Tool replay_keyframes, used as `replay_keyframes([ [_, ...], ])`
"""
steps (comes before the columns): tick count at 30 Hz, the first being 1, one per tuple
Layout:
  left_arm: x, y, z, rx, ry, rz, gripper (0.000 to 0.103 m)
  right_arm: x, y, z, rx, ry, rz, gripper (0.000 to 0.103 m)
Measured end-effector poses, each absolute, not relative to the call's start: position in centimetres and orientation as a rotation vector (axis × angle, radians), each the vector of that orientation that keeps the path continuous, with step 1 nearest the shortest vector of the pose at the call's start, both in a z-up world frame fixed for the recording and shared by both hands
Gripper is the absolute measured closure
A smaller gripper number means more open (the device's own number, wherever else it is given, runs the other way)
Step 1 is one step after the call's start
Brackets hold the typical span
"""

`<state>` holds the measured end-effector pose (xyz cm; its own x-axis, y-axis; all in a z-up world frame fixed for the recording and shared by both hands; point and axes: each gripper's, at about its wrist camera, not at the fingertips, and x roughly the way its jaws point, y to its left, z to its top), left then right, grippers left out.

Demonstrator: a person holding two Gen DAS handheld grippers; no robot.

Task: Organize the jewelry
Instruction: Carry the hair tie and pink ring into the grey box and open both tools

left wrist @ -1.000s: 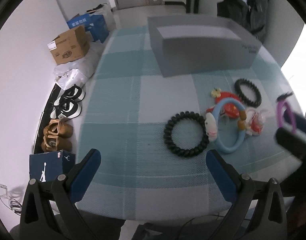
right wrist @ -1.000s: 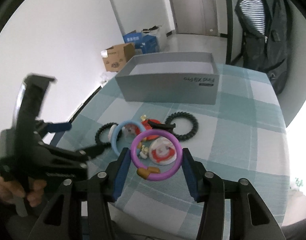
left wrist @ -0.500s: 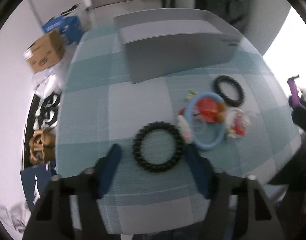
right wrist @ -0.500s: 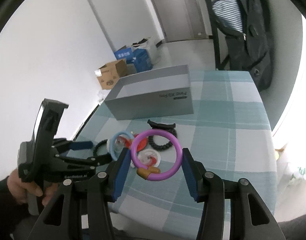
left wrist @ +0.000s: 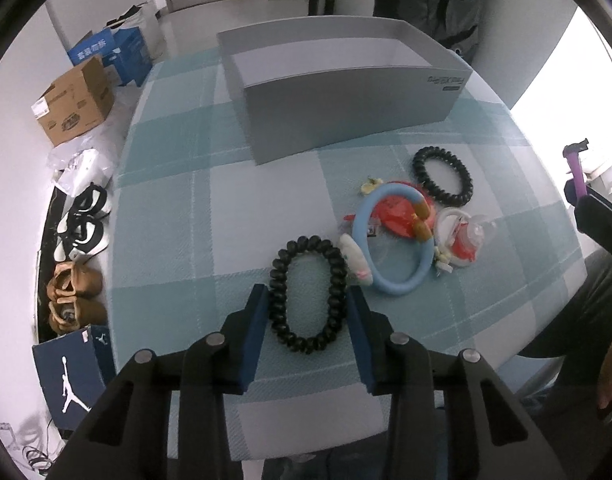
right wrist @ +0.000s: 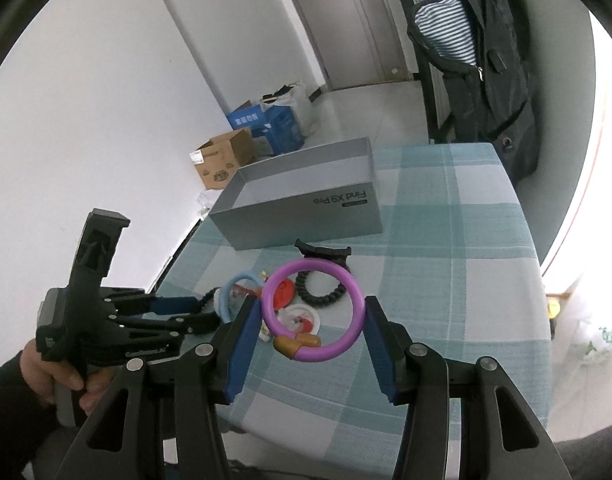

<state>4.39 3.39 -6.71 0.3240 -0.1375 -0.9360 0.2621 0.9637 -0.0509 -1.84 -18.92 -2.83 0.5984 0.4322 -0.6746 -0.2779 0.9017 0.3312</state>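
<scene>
Since a second ago the left gripper (left wrist: 307,312) has dropped over the black spiral hair tie (left wrist: 307,294); its jaws are closing, pads against the tie's flanks, squeezing it into an oval on the checked tablecloth (left wrist: 166,220). Just ahead and right of it lies the blue ring (left wrist: 393,248). Held clear of the cloth, the right gripper (right wrist: 311,322) clamps the purple ring (right wrist: 313,308) (brown charm nearest the camera). Beyond both stands the grey box (left wrist: 345,92).

Lived-in home, shoes (left wrist: 80,224) along the wall, cardboard box (left wrist: 74,106) on floor, jacket (right wrist: 481,64) hanging by door
</scene>
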Motion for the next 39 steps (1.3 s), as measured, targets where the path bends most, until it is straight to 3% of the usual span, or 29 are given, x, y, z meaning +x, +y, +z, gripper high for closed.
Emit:
replay_keyframes([
  [11, 4.4, 5.0, -4.8, 0.065, 1.183, -0.235, 0.069, -1.1, -18.4, -3.3, 0.214, 0.851, 0.435, 0.053],
  [24, 9.3, 4.0, 2.1, -0.080, 0.964, -0.291, 0.069, 4.0, -18.0, -0.3, 0.211, 0.819, 0.531, 0.053],
  [39, 16.2, 3.3, -2.1, -0.186, 1.088, -0.431, 0.069, 13.0, -13.9, -1.7, -0.011, 0.847, 0.620, 0.053],
])
